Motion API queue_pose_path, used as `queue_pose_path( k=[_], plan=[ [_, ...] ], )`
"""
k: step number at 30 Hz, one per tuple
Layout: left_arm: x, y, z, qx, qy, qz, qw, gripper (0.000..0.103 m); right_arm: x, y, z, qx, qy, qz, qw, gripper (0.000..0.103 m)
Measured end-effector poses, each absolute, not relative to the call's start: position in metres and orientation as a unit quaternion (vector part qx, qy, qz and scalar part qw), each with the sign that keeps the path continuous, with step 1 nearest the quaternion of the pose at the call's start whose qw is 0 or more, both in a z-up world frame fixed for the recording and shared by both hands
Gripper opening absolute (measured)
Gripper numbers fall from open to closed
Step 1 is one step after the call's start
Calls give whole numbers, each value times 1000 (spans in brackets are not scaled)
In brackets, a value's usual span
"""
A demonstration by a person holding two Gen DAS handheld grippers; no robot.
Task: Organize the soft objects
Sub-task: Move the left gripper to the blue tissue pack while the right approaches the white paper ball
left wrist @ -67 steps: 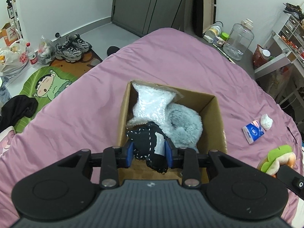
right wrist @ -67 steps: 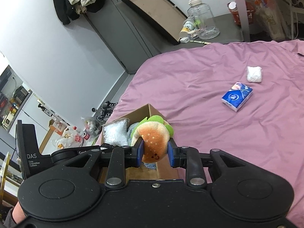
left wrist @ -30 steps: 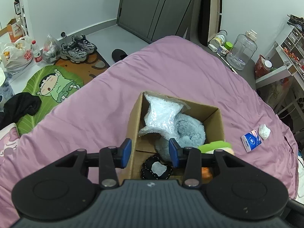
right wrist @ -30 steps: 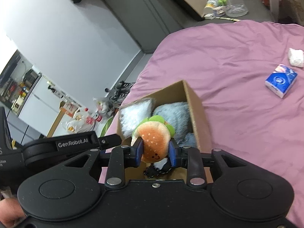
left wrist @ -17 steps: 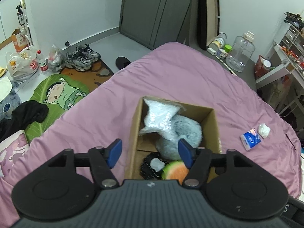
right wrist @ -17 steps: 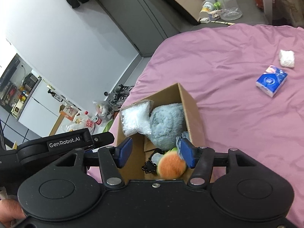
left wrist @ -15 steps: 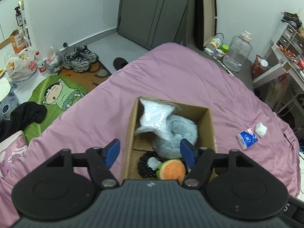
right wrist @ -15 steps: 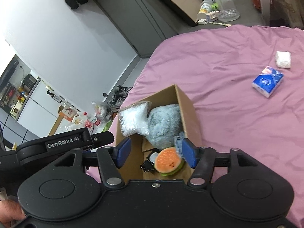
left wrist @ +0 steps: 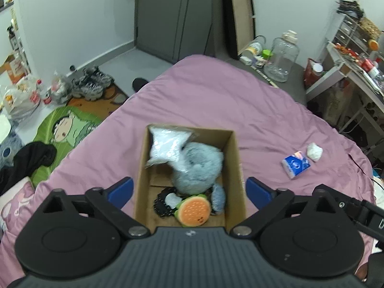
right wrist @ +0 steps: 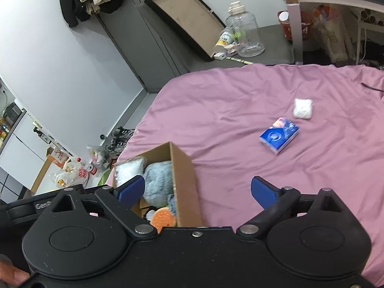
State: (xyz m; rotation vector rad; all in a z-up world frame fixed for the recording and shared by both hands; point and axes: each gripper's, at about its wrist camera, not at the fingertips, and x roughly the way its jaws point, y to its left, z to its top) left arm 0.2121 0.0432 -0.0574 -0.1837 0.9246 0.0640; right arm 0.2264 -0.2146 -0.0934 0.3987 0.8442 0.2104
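1. Left wrist view: the left gripper (left wrist: 189, 189) sits at the bottom of the frame, its blue pads far apart and the jaws opening, with nothing pinched between them.
2. Below the gap, at frame centre, an open cardboard box (left wrist: 236, 165) rests on the purple bedspread (left wrist: 216, 96).
3. Inside the box, a clear bag of white filling (left wrist: 168, 144) leans in the upper left corner, touching a grey plush toy (left wrist: 196, 168) in the middle.
4. At the box's lower end lie a hamburger plush (left wrist: 194, 212) and, just left of it and touching, a black knitted item (left wrist: 163, 202).
5. At right centre, on the bedspread and well apart from the box, a blue tissue pack (left wrist: 295, 164) lies just beside a white wad (left wrist: 314, 151).
6. Right wrist view: the right gripper (right wrist: 198, 192) fills the bottom, pads spread wide and the jaws opening, gripping nothing.
7. The cardboard box (right wrist: 186, 187) is at lower left centre, partly behind the left pad; the grey plush toy (right wrist: 158, 182), the bag of white filling (right wrist: 127, 170) and the hamburger plush (right wrist: 163, 218) show inside.
8. The blue tissue pack (right wrist: 279, 138) and white wad (right wrist: 303, 108) lie at right centre on the bedspread (right wrist: 228, 108).
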Motion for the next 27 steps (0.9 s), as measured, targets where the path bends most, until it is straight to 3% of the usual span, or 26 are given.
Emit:
queue_pose_path(
  k=[6, 27],
  plan=[
    [208, 30, -52, -92, 432, 34, 897, 103, 233, -233, -78, 178, 404, 108, 891, 103],
    [232, -14, -21, -88, 403, 24, 910, 103, 271, -300, -36, 159, 369, 122, 908, 103]
  ],
)
